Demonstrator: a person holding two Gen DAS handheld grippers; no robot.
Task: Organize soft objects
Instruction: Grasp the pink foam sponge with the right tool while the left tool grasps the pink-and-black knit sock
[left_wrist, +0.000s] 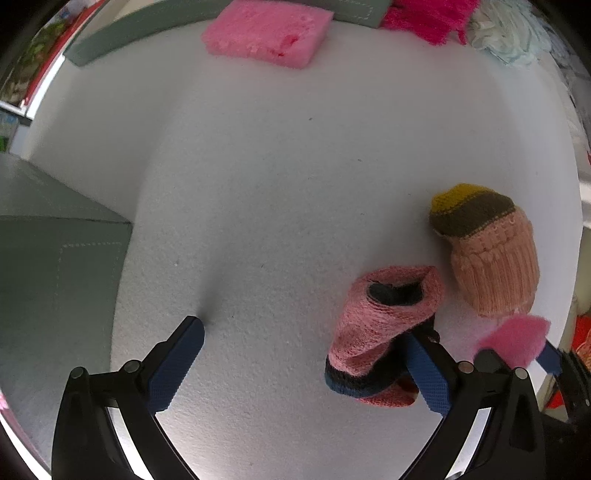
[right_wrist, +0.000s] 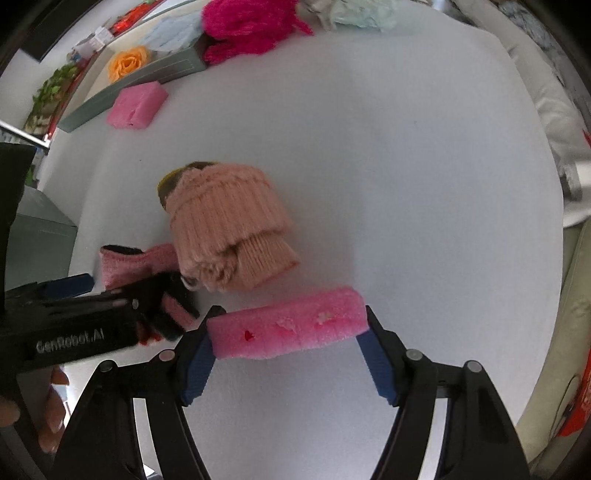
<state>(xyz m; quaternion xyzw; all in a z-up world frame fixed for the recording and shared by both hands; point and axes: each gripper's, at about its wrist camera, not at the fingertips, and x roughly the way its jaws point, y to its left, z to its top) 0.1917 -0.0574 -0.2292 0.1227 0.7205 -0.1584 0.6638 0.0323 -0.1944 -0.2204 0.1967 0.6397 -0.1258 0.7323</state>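
1. From my right wrist view, the right tool (right_wrist: 286, 332) is clamped on a pink sponge (right_wrist: 287, 328): a blue pad presses against each of its ends, and the sponge hangs crosswise just above the white tabletop (right_wrist: 406, 166).
2. Only this view shows the grip. In the left wrist view I get just a blurred pink corner of that sponge (left_wrist: 517, 338) at the right edge, with a bit of blue pad beside it.
3. The left wrist view shows my left tool (left_wrist: 306, 350) spread wide, nothing pressed between its pads. Its right finger lies against a pink knitted sock (left_wrist: 380, 321) with dark and blue bands, which lies on the tabletop with its opening facing the camera.
4. Just beyond that sock is a peach knitted item (left_wrist: 495, 258) with a brown and yellow end. The right view shows its folded ribbed cuff up close; the left shows its colours better.
5. In the right view the left tool's black body crosses the lower left corner and hides part of the pink sock, with fingers of a hand (right_wrist: 51, 406) below it.
6. A second pink sponge (left_wrist: 269, 31) lies at the far edge against a grey-green box (left_wrist: 110, 40).
7. Bright magenta fluffy fabric (right_wrist: 251, 26) and pale bluish cloth (right_wrist: 362, 13) are heaped along the far side; an orange fabric flower (right_wrist: 127, 64) shows only in the right view.
8. Another grey-green box (left_wrist: 48, 258) fills the left of the left view.
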